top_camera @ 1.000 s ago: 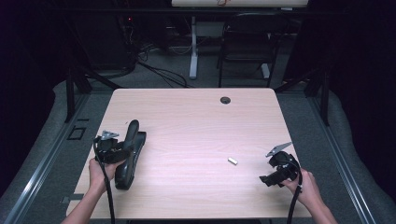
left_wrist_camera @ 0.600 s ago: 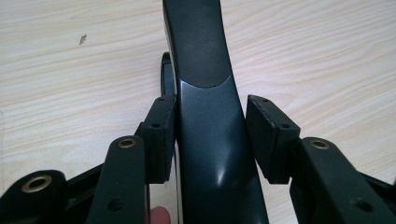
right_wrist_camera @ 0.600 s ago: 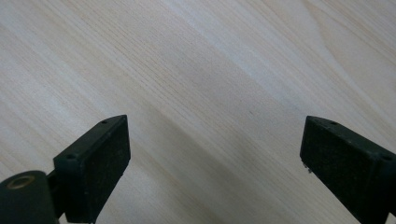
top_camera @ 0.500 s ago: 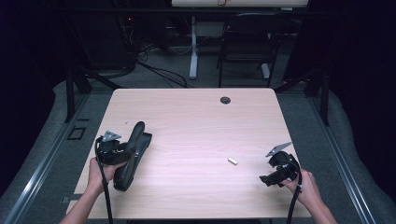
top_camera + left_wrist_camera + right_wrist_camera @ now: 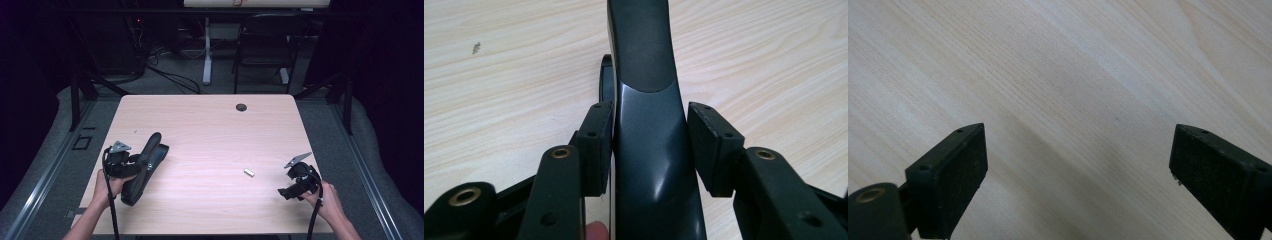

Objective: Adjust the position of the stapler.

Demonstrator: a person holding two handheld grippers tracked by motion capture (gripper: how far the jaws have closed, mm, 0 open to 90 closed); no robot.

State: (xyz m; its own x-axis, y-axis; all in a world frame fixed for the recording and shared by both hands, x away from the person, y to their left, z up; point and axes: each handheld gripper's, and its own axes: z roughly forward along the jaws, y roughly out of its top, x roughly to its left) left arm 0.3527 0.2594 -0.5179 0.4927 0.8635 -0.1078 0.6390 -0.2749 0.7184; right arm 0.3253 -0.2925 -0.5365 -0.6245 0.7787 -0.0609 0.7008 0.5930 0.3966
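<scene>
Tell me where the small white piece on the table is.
In the high view the small white piece lies on the table's right half, just left of the right gripper.

Bare wood across the table (image 5: pixel 210 125) from centre to far edge, open to passage. In the way: black handle (image 5: pixel 142 167) lying at lower left, small white piece (image 5: pixel 249 172) at lower right of centre, dark grommet (image 5: pixel 241 107) near the top edge.

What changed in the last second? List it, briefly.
The black tool, gripped by the left gripper, swung its far end slightly rightward over the table. The right gripper, fingers open, and the small white piece stayed put.
</scene>
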